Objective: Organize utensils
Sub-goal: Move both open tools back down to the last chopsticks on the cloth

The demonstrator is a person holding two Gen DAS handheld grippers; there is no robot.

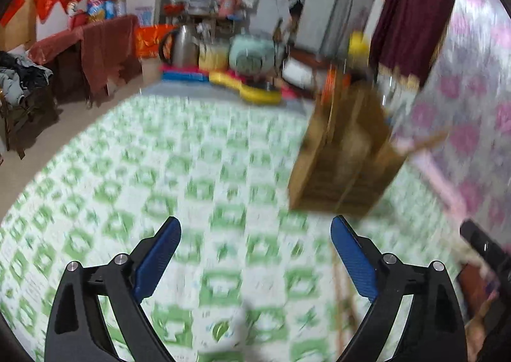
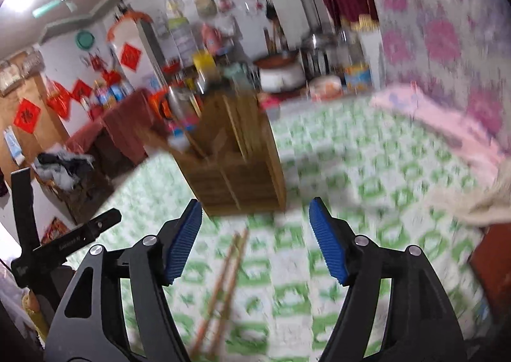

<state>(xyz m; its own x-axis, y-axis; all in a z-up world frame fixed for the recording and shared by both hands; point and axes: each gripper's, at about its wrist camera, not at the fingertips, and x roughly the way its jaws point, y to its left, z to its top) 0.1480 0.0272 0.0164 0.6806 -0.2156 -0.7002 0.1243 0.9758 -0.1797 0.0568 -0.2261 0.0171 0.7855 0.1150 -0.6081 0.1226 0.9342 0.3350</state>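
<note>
Right tool (image 2: pixel 255 234) spread empty over blurred chopsticks (image 2: pixel 223 285), left tool (image 1: pixel 255 253) released, wooden holder (image 2: pixel 236 157) contents smeared

We see a counter (image 2: pixel 367 170) under a green-and-white patterned cloth, on which a wooden utensil box (image 2: pixel 236 167) stands at twelve o'clock, a pair of chopsticks (image 2: pixel 223 291) lies at six o'clock, and a pale cloth (image 2: pixel 472 202) rests at three o'clock.
</note>
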